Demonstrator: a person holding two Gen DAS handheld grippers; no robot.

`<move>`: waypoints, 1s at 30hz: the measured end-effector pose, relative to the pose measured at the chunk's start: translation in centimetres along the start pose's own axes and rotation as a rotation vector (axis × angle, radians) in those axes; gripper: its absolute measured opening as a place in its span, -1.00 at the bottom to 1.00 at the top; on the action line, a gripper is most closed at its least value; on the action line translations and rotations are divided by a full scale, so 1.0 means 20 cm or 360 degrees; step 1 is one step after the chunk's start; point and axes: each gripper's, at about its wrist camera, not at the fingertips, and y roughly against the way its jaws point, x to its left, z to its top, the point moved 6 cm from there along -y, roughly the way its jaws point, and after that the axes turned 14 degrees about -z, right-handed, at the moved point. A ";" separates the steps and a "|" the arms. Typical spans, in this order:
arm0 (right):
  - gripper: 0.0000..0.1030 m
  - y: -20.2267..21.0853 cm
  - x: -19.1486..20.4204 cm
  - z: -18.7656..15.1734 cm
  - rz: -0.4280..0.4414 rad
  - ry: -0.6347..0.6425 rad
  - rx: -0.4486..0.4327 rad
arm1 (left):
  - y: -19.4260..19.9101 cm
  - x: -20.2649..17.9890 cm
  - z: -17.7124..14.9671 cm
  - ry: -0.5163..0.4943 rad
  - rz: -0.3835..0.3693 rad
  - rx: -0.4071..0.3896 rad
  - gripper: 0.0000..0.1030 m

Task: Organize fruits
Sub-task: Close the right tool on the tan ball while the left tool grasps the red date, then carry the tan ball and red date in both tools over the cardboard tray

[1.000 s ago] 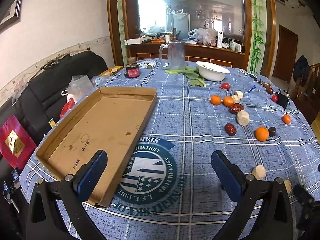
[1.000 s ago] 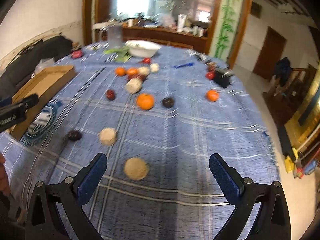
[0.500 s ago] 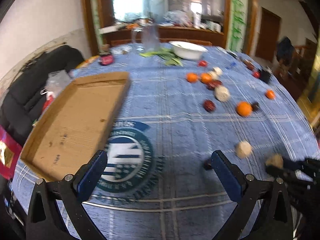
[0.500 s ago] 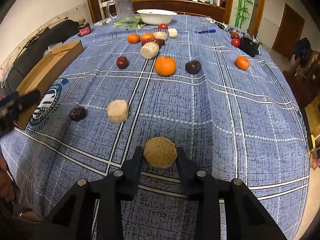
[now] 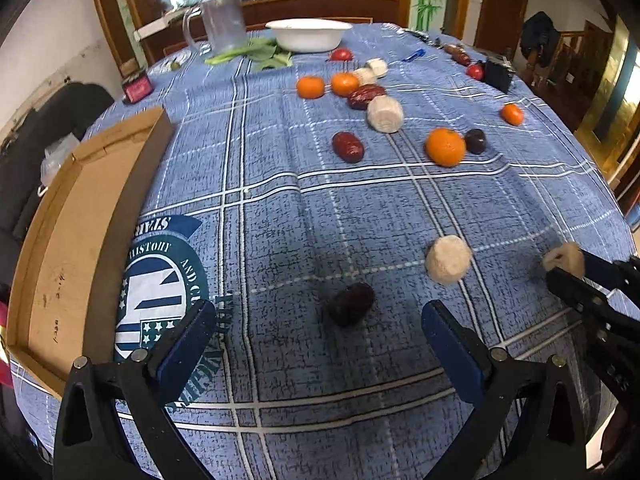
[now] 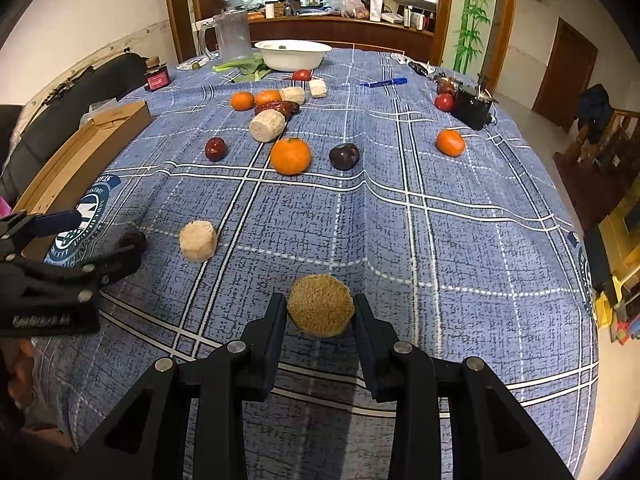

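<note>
1. Right wrist view: the right gripper [image 6: 320, 312] pinches a tan, rough-surfaced round piece [image 6: 321, 310], one pad pressed to each side of it, just above the blue plaid tablecloth [image 6: 460, 248].
2. Left wrist view: the left gripper [image 5: 320, 332] has its blue-padded fingers spread wide, with a dark date [image 5: 351, 304] lying on the cloth between and just beyond the tips, untouched.
3. A pale cylinder-shaped piece [image 5: 448, 259] lies to the right of the date, well apart from the pinched piece at the frame's right edge.
4. A shallow cardboard tray [image 5: 60, 248] sits at the table's left edge, beside a round printed emblem [image 5: 160, 292] on the cloth.
5. Further back lie a large orange [image 5: 445, 147], a dark plum [image 5: 475, 141] touching it, a red date [image 5: 347, 147], another pale cylinder [image 5: 385, 113] and two smaller oranges [image 5: 310, 87].
6. A white bowl [image 5: 308, 34] and a clear jug [image 5: 222, 26] stand at the far end.
</note>
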 end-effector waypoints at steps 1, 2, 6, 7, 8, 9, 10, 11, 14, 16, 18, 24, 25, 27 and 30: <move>-0.30 0.00 0.00 0.00 0.0003 0.0001 -0.0002 | -0.01 0.01 0.00 0.0006 -0.0002 0.0009 0.84; -0.30 0.00 -0.01 0.00 0.0007 0.0000 -0.0003 | -0.02 0.01 0.00 0.0015 0.0006 0.0024 0.63; -0.30 -0.02 -0.01 0.00 0.0025 -0.0005 0.0003 | -0.06 0.05 -0.02 0.0095 -0.0041 0.0052 0.00; -0.30 -0.02 -0.02 0.00 0.0032 -0.0006 0.0004 | -0.06 0.05 -0.02 0.0103 -0.0039 0.0047 -0.13; -0.30 -0.02 -0.02 0.00 0.0038 -0.0006 0.0003 | -0.05 0.06 -0.02 0.0111 -0.0040 0.0044 -0.38; -0.30 -0.03 -0.02 0.00 0.0043 -0.0005 0.0002 | -0.04 0.07 -0.02 0.0131 -0.0050 0.0036 -0.53; -0.30 -0.03 -0.01 0.01 0.0051 -0.0001 0.0000 | -0.04 0.07 -0.02 0.0144 -0.0064 0.0034 -0.62; -0.30 -0.03 -0.01 0.01 0.0057 0.0004 -0.0005 | -0.04 0.08 -0.02 0.0172 -0.0084 0.0029 -0.62; -0.30 -0.03 0.00 0.02 0.0080 0.0025 -0.0025 | -0.02 0.09 -0.03 0.0246 -0.0132 0.0018 -0.62; -0.30 -0.02 0.01 0.03 0.0093 0.0047 -0.0049 | 0.00 0.09 -0.04 0.0290 -0.0167 -0.0002 -0.62; -0.30 -0.01 0.02 0.04 0.0108 0.0062 -0.0069 | 0.02 0.09 -0.04 0.0319 -0.0162 -0.0021 -0.62; -0.30 0.00 -0.01 0.10 0.0166 0.0062 -0.0132 | 0.11 0.09 -0.06 0.0368 -0.0099 -0.0063 -0.62; -0.30 0.00 -0.01 0.11 0.0182 0.0056 -0.0133 | 0.12 0.09 -0.06 0.0377 -0.0093 -0.0068 -0.62; -0.30 0.00 -0.01 0.13 0.0204 0.0054 -0.0139 | 0.16 0.10 -0.06 0.0394 -0.0101 -0.0094 -0.62; -0.30 0.00 0.04 0.15 0.0188 0.0082 -0.0139 | 0.21 0.14 -0.07 0.0401 -0.0131 -0.0137 -0.62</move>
